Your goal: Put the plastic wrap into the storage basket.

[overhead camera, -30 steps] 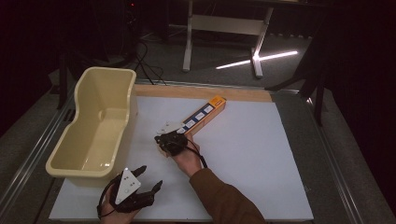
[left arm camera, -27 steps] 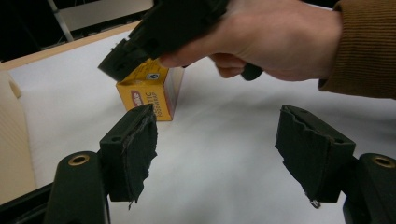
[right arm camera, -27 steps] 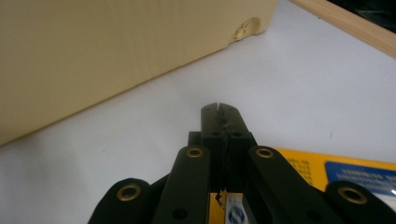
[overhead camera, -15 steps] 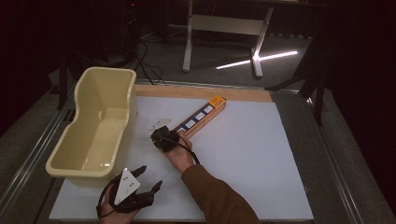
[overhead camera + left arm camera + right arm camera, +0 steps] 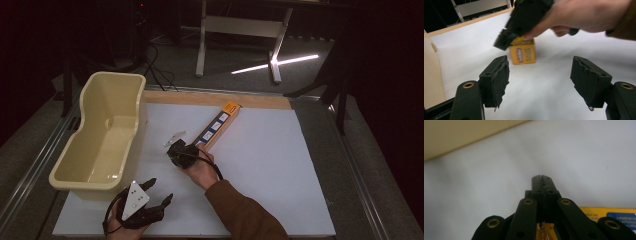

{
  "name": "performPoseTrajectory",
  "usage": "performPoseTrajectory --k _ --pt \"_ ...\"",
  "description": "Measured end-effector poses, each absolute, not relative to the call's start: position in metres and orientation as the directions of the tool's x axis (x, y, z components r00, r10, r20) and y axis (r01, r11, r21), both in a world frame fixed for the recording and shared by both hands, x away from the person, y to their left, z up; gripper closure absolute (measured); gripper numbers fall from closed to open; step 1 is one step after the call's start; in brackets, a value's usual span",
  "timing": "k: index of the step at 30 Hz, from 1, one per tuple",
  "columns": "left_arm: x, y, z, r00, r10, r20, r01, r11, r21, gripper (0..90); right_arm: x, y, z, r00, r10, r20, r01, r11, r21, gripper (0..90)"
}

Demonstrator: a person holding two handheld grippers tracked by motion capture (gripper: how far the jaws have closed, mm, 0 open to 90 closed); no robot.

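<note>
A long yellow box with blue labels (image 5: 217, 126) lies slanted on the white mat (image 5: 280, 170). My right gripper (image 5: 181, 152) sits at the box's near end, held in a hand with a brown sleeve. Its jaws are shut with nothing between them, and the tips (image 5: 541, 178) hover over bare mat, with the box (image 5: 609, 216) low on the right. My left gripper (image 5: 159, 191) rests at the mat's front left, open and empty. In the left gripper view, the box's end face (image 5: 522, 53) stands beyond the open gripper (image 5: 544, 75), and the right gripper (image 5: 524, 20) is above it.
A cream plastic tub (image 5: 90, 155) stands along the mat's left side, and its rim (image 5: 461, 135) shows in the right gripper view. A pale grey sliver (image 5: 175, 136) shows just beyond the right gripper; I cannot tell what it is. A wooden strip (image 5: 210, 97) borders the far edge.
The right hand and gripper have shifted only slightly by the box's near end. The left gripper has stayed where it was.
</note>
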State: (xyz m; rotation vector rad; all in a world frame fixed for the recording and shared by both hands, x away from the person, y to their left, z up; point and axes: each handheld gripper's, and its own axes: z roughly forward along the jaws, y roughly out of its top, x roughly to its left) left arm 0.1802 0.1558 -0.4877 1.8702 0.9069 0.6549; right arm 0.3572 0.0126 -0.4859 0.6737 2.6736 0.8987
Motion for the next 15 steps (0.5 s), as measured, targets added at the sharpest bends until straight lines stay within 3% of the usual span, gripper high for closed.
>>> performPoseTrajectory --k 15 --pt "0.180 0.155 -0.488 0.583 0.810 0.064 0.315 -0.297 0.901 31.1 0.323 -0.051 -0.478 -0.872 0.483 -0.079 0.374 0.762 0.529 90.0"
